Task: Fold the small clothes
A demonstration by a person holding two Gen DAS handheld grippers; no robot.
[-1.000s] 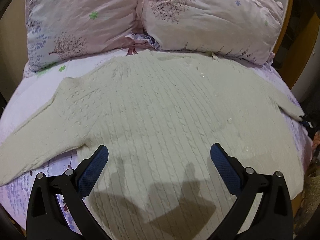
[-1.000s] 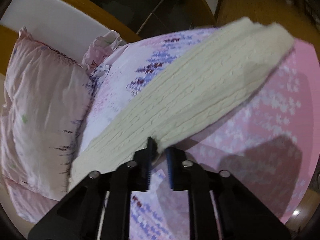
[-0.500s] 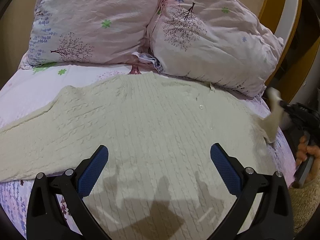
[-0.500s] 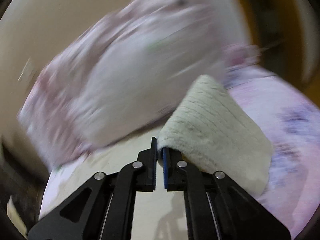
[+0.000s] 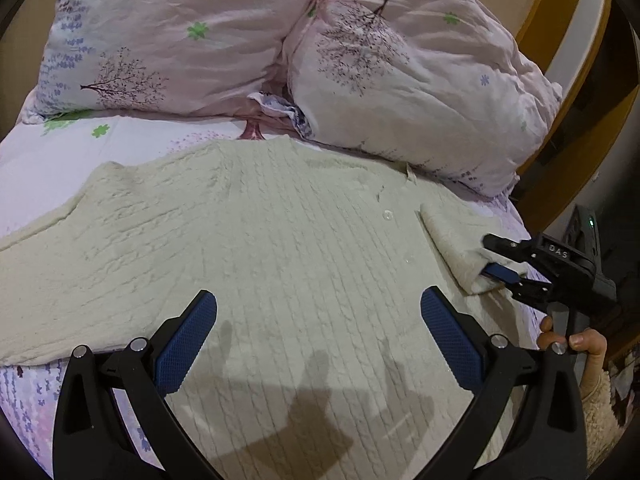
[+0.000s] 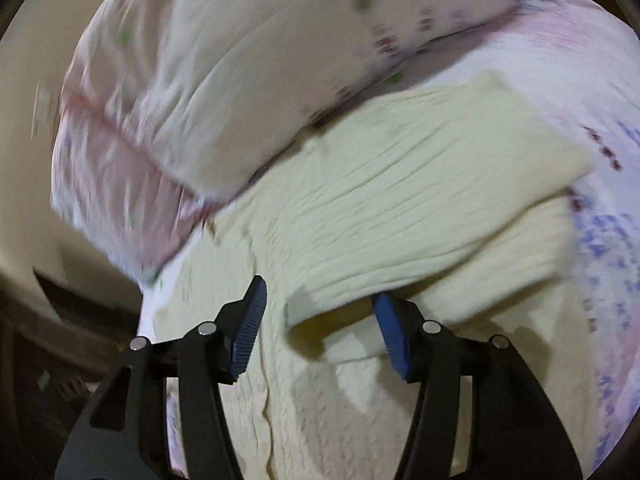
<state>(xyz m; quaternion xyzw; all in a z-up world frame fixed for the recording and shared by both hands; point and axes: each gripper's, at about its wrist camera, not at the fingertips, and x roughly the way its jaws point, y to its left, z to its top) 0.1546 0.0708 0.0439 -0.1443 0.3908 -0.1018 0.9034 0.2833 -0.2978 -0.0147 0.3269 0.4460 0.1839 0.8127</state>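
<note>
A cream cable-knit sweater (image 5: 280, 256) lies flat on the bed, its left sleeve (image 5: 36, 272) stretched out to the left. Its right sleeve (image 5: 456, 240) is folded inward over the body. My left gripper (image 5: 318, 320) is open and empty, hovering above the sweater's lower middle. My right gripper (image 5: 500, 270) is at the folded sleeve's end on the right. In the right wrist view the right gripper (image 6: 318, 324) is open, with the folded sleeve (image 6: 420, 208) lying between and beyond its fingers; that view is blurred.
Two pink floral pillows (image 5: 200, 36) (image 5: 420, 80) lie along the head of the bed, just behind the sweater's collar. The flowered sheet (image 5: 52, 152) shows at the left. A wooden bed frame (image 5: 560, 120) rises at the right, past the bed's edge.
My right gripper carried the right sleeve up and inward over the sweater's body, then opened and let it go. My left gripper stayed open and drew slightly toward the pillows.
</note>
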